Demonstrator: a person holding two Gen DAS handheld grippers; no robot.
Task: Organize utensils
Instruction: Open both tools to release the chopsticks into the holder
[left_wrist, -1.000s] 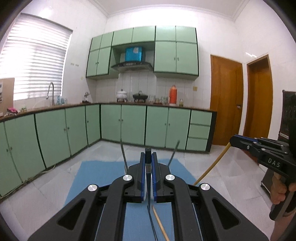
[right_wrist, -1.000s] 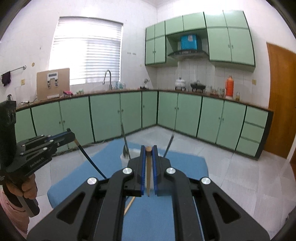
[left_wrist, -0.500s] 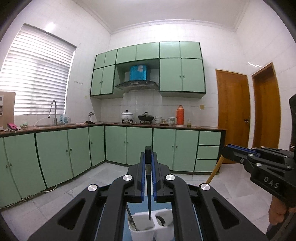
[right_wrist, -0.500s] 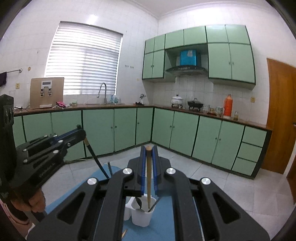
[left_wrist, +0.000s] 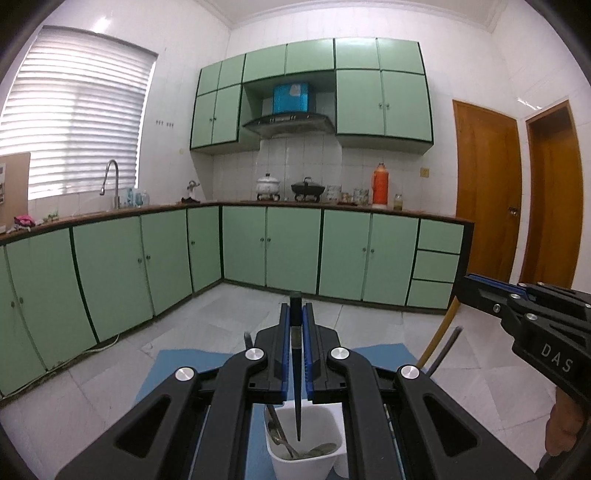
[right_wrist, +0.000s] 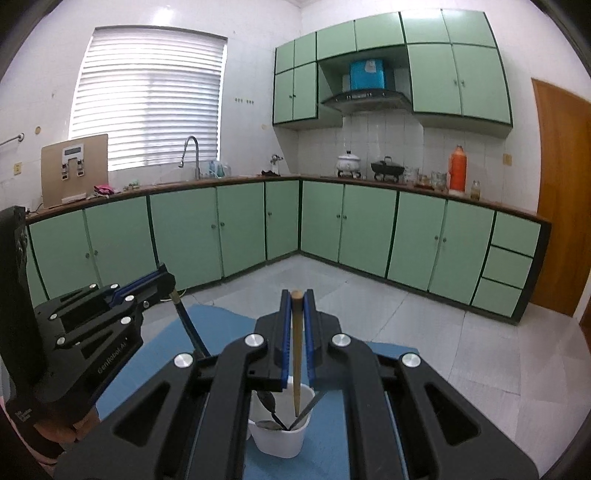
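My left gripper (left_wrist: 296, 314) is shut on a black chopstick (left_wrist: 296, 384) that hangs upright, its tip just over a white holder cup (left_wrist: 304, 458) with metal utensils inside. My right gripper (right_wrist: 296, 301) is shut on a wooden chopstick (right_wrist: 296, 354), held upright with its tip inside a white cup (right_wrist: 280, 437) that holds spoons. The right gripper shows at the right of the left wrist view (left_wrist: 461, 286). The left gripper shows at the left of the right wrist view (right_wrist: 168, 282).
The cups stand on a blue mat (right_wrist: 155, 369) on a table. Green kitchen cabinets (left_wrist: 291, 251), a counter with pots and an orange flask (left_wrist: 379, 182), and wooden doors (left_wrist: 487, 203) lie beyond.
Both grippers rose and tilted, then came down again. Each chopstick now hangs upright over or in a white cup, which has come into view below the fingers.
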